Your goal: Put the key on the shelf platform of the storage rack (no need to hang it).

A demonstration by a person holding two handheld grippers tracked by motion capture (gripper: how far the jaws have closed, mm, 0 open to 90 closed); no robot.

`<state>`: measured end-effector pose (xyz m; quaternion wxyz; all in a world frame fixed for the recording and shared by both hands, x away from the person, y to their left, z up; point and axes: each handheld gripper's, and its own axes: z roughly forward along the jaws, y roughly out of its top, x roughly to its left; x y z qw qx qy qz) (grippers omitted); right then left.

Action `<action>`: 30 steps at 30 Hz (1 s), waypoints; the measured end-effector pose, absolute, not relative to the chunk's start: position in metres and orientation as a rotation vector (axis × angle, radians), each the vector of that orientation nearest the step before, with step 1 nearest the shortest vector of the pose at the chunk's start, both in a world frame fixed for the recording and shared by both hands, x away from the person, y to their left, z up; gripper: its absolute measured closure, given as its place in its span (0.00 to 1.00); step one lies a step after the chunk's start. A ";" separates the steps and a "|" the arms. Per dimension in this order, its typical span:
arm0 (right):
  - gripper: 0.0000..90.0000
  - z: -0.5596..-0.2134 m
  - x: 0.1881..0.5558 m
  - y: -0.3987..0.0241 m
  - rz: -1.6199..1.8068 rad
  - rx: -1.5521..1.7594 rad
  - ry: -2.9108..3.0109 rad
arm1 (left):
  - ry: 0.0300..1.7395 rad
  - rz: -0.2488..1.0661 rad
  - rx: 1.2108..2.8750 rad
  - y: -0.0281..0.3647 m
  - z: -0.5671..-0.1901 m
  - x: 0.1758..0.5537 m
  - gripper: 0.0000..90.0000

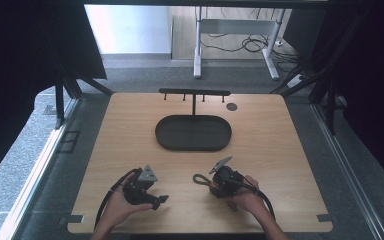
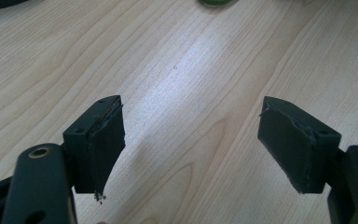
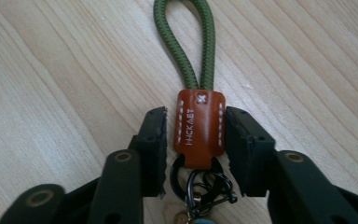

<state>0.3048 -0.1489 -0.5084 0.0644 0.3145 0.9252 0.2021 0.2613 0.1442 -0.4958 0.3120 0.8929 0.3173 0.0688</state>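
**Operator:** Keychain [image 3: 199, 128] first: it lies flat on the wooden surface [image 1: 275, 145], on my side of the dark oval tray [image 1: 193, 132] and a little to its right. My right tool [image 3: 195, 140] has narrowed onto the brown leather tab, one pad against each stitched edge. The green cord loop [image 3: 185, 42] points away from me, and the black ring and clip [image 3: 200, 186] sit back between the jaws.

**Observer:** Is that grip good enough to lift?

**Operator:** I judge it fair. The tab looks centred between the pads, but leather is slick and thin, so I'd keep the squeeze square on the edges and raise slowly, letting the clip hang free under the tab instead of catching on a jaw.

**Observer:** And your other hand?

**Operator:** Left tool [image 2: 191, 140] stands wide, nothing between its pads, over bare wood nearer me than the tray and to its left. I'd leave it there. The hook rack [image 1: 194, 92] stands just beyond the tray; if the loop is meant for a peg, I want that cord end kept open and leading.
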 end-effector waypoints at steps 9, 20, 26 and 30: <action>0.74 -0.508 0.307 -0.151 0.614 0.965 2.794 | 0.837 0.192 2.345 0.145 -0.495 0.261 0.26; 0.74 -0.492 0.306 -0.160 0.660 0.951 2.779 | 0.841 0.189 2.354 0.143 -0.495 0.261 0.26; 0.74 -0.480 0.304 -0.164 0.694 0.934 2.761 | 0.842 0.193 2.349 0.144 -0.495 0.261 0.26; 0.74 -0.473 0.304 -0.165 0.708 0.926 2.750 | 0.840 0.194 2.353 0.144 -0.495 0.261 0.26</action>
